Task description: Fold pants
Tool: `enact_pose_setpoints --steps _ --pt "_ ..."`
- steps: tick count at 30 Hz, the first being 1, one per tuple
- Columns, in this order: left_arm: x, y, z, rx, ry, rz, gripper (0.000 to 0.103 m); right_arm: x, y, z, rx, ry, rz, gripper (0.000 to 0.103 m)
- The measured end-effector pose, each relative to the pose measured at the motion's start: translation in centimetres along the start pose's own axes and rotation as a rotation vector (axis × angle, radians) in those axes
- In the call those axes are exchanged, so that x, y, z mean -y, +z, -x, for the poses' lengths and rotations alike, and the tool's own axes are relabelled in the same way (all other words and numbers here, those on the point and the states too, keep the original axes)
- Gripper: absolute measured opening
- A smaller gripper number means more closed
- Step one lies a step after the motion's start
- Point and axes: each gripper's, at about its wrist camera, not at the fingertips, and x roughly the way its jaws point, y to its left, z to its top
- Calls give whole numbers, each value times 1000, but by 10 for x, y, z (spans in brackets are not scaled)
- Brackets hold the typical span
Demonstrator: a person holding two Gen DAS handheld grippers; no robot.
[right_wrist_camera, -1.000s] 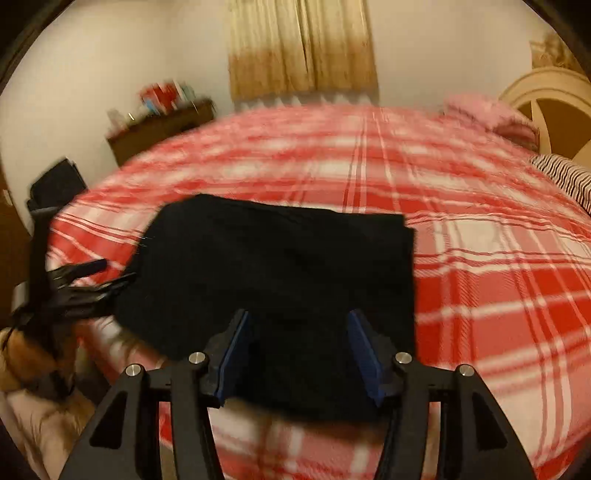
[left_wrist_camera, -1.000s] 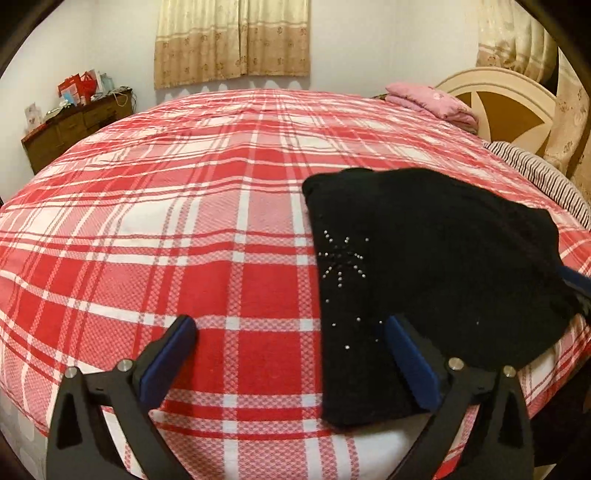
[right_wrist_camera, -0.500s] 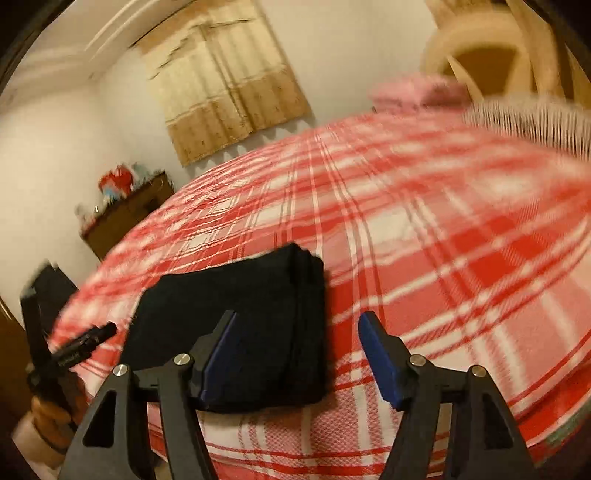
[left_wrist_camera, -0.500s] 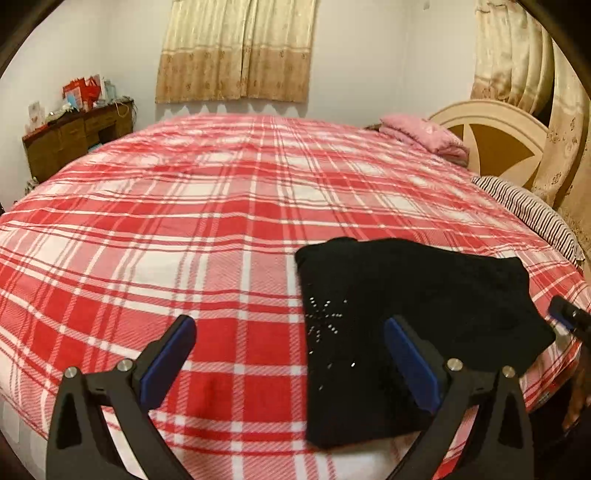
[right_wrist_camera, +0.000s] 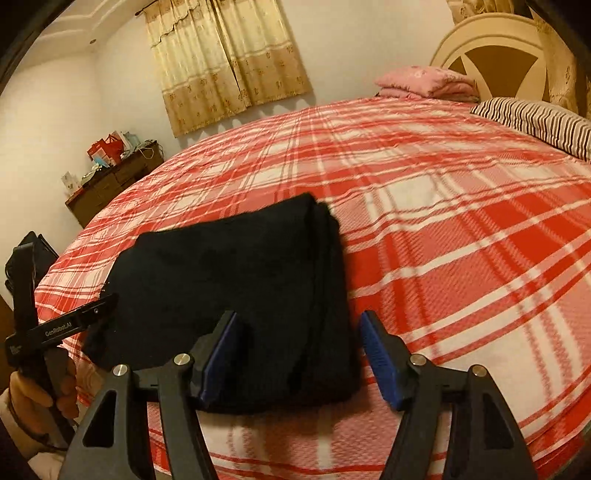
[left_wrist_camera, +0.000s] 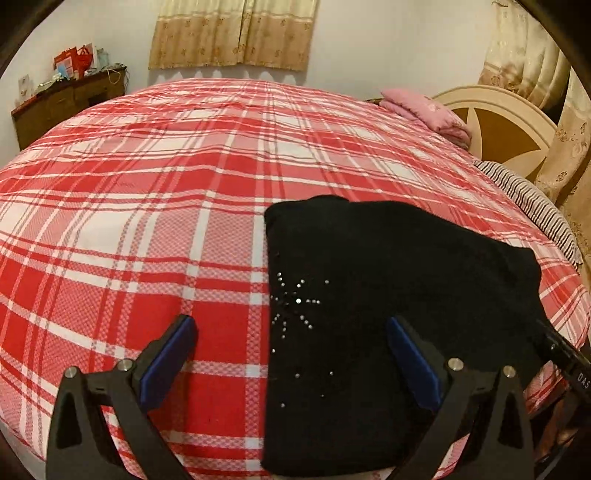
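The black pants (left_wrist_camera: 388, 295) lie folded into a compact rectangle on the red plaid bed (left_wrist_camera: 147, 184), near its front edge, with a star of small studs on top. They also show in the right wrist view (right_wrist_camera: 240, 288). My left gripper (left_wrist_camera: 291, 332) is open and empty, hovering over the pants' left edge. My right gripper (right_wrist_camera: 299, 332) is open and empty, its jaws on either side of the pants' right folded edge, just above it. The left gripper also shows at the left of the right wrist view (right_wrist_camera: 62, 328), held in a hand.
A pink folded blanket (left_wrist_camera: 428, 114) and a striped pillow (left_wrist_camera: 532, 206) lie by the cream headboard (left_wrist_camera: 506, 129) at the back right. A wooden dresser (left_wrist_camera: 66, 103) with clutter stands by the far left wall. Curtains (left_wrist_camera: 236, 33) hang behind the bed.
Both grippers stayed open and empty. The left one rose and dipped back towards the pants. The right one swung to the pants' right edge and came closer to it.
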Motion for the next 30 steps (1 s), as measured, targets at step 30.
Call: enact_pose_setpoints --steps 30 --pt "5 -2 2 -35 -16 4 103 -37 -18 8 20 -55 208 33"
